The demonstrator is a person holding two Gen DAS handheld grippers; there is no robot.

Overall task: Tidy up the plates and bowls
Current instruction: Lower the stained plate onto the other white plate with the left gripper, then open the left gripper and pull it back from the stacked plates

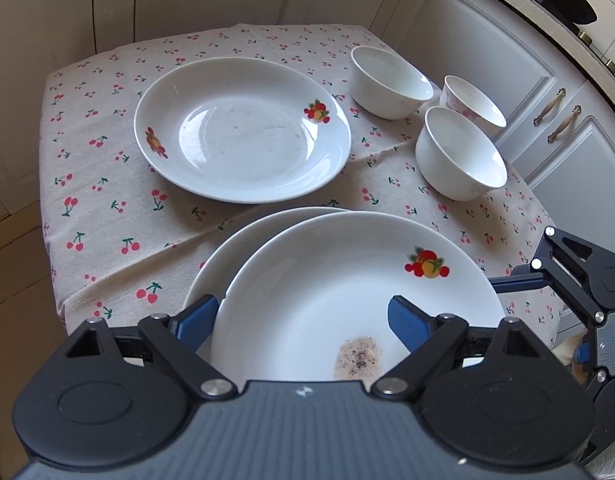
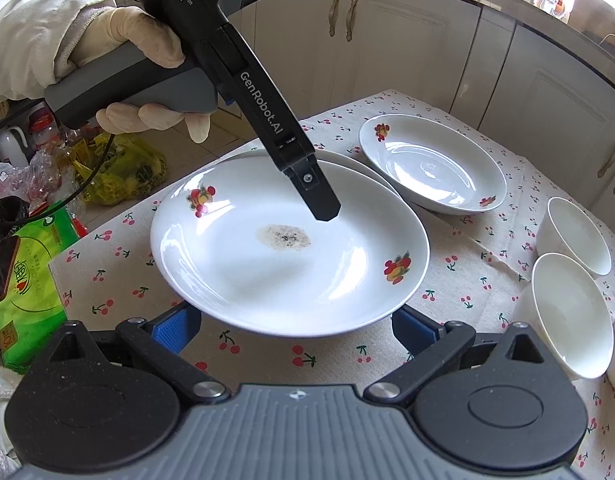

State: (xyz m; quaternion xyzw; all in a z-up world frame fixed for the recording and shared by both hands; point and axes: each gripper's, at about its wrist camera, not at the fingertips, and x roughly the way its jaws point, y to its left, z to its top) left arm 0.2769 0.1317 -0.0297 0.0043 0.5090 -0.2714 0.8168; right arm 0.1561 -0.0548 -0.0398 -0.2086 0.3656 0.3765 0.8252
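Observation:
A white fruit-print plate with a dirty spot (image 1: pixel 347 280) (image 2: pixel 267 264) lies off-centre on a second plate (image 1: pixel 211 264) at the table's near side. My left gripper (image 1: pixel 303 320) is open. One blue pad sits outside the top plate's rim and the other over its inside. Its finger (image 2: pixel 323 200) points down into the plate. My right gripper (image 2: pixel 295 328) is open too, its pads wide apart at the plate's near rim. A third plate (image 1: pixel 243 128) (image 2: pixel 431 164) lies farther back. Three white bowls (image 1: pixel 391 80) (image 1: pixel 473 104) (image 1: pixel 459 152) stand at the right.
The table wears a cherry-print cloth (image 1: pixel 107 208) and its edges drop off close by. Cabinets (image 2: pixel 547 100) stand behind it. A gloved hand (image 2: pixel 147 36) holds the left gripper. A green tissue pack (image 2: pixel 31 272), a phone (image 2: pixel 1 268) and bags (image 2: pixel 119 168) lie left of the table.

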